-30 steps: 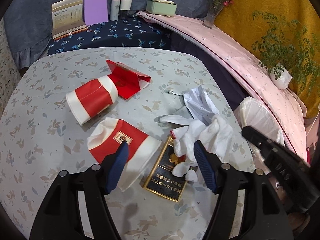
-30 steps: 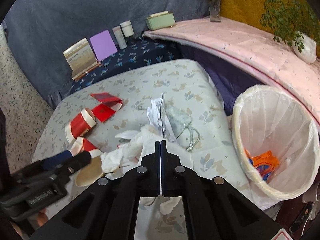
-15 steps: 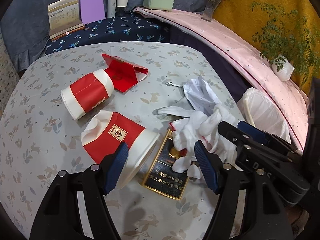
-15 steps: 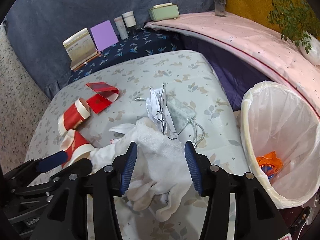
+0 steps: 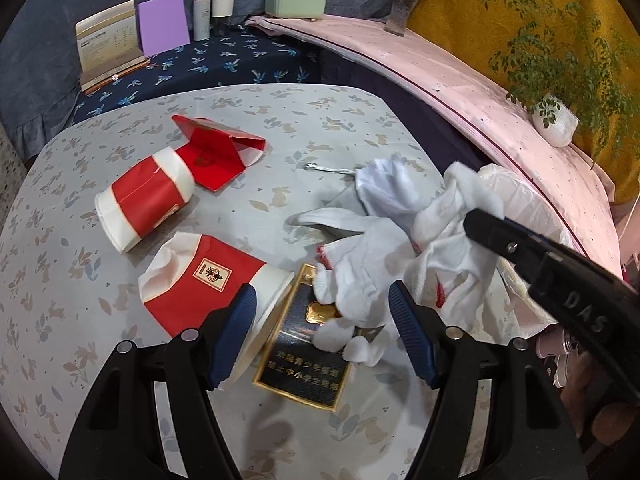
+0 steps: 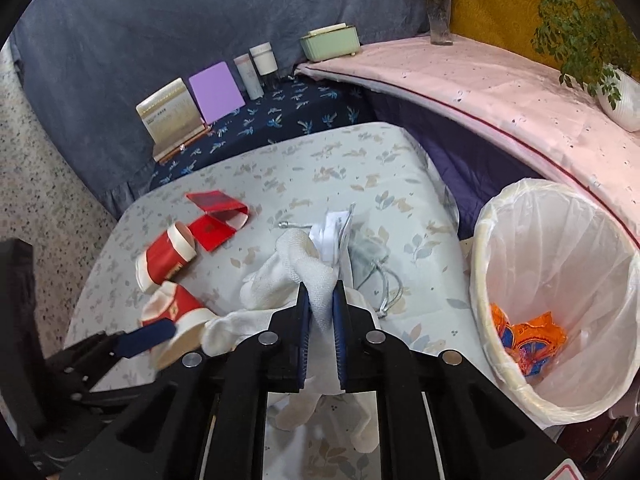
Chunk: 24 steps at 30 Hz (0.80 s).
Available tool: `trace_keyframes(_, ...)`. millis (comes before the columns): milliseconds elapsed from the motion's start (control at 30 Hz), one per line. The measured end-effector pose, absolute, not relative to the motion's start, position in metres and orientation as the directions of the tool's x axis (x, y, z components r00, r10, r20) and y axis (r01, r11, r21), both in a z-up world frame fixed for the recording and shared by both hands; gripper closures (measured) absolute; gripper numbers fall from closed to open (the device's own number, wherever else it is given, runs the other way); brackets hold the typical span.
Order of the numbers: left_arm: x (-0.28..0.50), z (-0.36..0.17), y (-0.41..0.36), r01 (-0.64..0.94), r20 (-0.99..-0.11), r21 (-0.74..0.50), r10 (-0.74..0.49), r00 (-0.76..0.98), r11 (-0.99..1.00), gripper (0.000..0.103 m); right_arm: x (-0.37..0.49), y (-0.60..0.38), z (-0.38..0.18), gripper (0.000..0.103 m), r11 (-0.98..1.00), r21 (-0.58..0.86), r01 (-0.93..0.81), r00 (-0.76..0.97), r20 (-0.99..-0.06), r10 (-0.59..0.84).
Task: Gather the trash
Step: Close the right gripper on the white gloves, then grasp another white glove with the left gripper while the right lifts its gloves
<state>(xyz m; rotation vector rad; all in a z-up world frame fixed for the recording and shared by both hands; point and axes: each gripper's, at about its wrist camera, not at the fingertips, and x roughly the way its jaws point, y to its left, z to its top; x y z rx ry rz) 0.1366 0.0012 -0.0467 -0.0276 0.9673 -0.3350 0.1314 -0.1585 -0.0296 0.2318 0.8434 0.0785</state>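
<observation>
My right gripper [image 6: 320, 300] is closing its jaws on a bunched white glove [image 6: 304, 268], and the pads press the cloth between them. In the left wrist view the same glove [image 5: 452, 216] hangs raised from the right gripper's black finger [image 5: 500, 228]. My left gripper [image 5: 320, 300] is open low over the table. A crushed red and white paper cup [image 5: 200, 284] lies by its left fingertip, and a black and gold box [image 5: 304, 368] lies under the gap, partly covered by a second white glove [image 5: 360, 256].
Another red cup [image 5: 144, 200] and a red folded carton [image 5: 212, 152] lie further back. White paper [image 6: 334, 232] and a grey drawstring pouch [image 6: 368, 248] sit beyond the glove. A lined bin [image 6: 580, 248] with an orange wrapper [image 6: 528, 336] stands off the table's right edge.
The right gripper opened over the white glove, then closed on it and pulled the cloth up. The left gripper drifted slightly closer to the table and stayed open.
</observation>
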Motion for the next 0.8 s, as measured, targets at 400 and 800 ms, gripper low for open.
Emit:
trace_keyframes(400, 0.141, -0.054, -0.032, 0.348, -0.812, -0.143, -0.311, 0.494, 0.926, 0.056, 0.119, -0.184, -0.006, 0.092, 0.967, 0.246, 0.070, 0.715, -0.688, 0.123)
trace_keyframes(800, 0.141, -0.066, -0.039, 0.346, -0.829, -0.165, -0.320, 0.459, 0.924, 0.092, 0.106, -0.206, -0.013, 0.092, 0.960, 0.255, 0.118, 0.711, -0.697, 0.098)
